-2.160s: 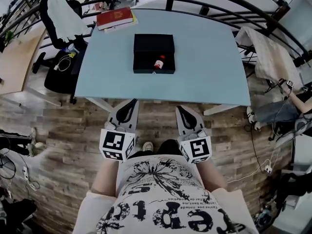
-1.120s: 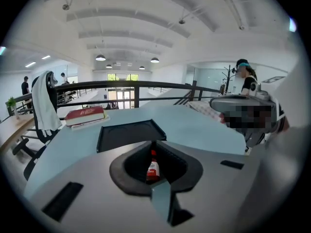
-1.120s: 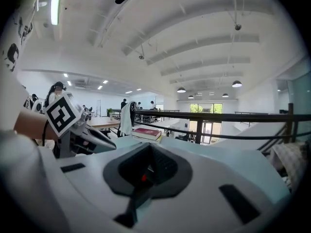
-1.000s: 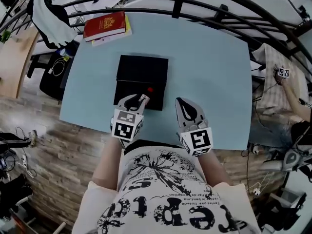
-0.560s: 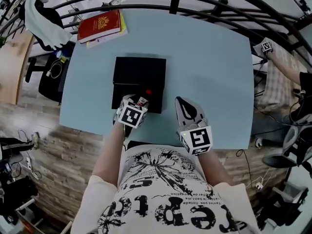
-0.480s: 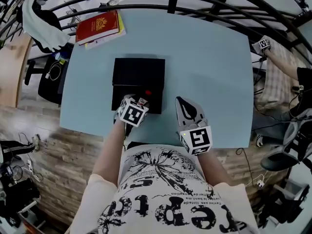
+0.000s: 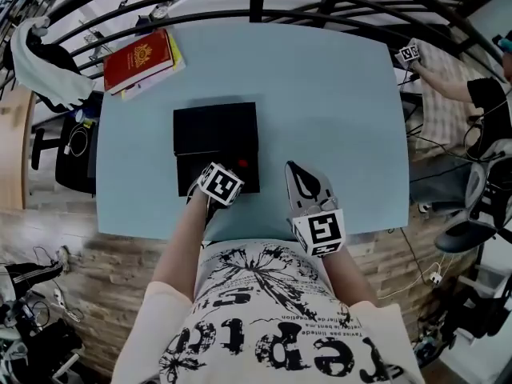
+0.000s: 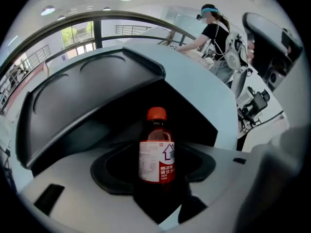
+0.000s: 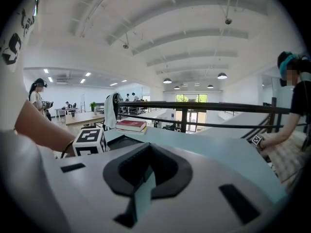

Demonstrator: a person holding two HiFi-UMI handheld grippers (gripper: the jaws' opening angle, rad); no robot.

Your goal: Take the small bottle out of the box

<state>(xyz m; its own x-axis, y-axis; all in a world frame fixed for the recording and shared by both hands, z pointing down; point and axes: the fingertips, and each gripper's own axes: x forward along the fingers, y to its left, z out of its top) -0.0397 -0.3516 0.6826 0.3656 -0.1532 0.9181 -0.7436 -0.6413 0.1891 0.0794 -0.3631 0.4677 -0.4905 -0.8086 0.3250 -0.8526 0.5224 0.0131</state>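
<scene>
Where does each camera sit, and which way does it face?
Head view: on the person's head, facing steeply down at the table; shows torso, forearms, grippers.
Left gripper view: on the left gripper, facing along its opening jaws at the small bottle between them in the box.
Right gripper view: on the right gripper, facing across the table; nothing between its jaws.
Shared: head and right gripper views both show the red book.

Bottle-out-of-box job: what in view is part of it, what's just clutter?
Job:
- small bottle, in the black box
- left gripper, jaws opening, bottle between them

Lying about:
- red book on the table
- right gripper, shut, empty
</scene>
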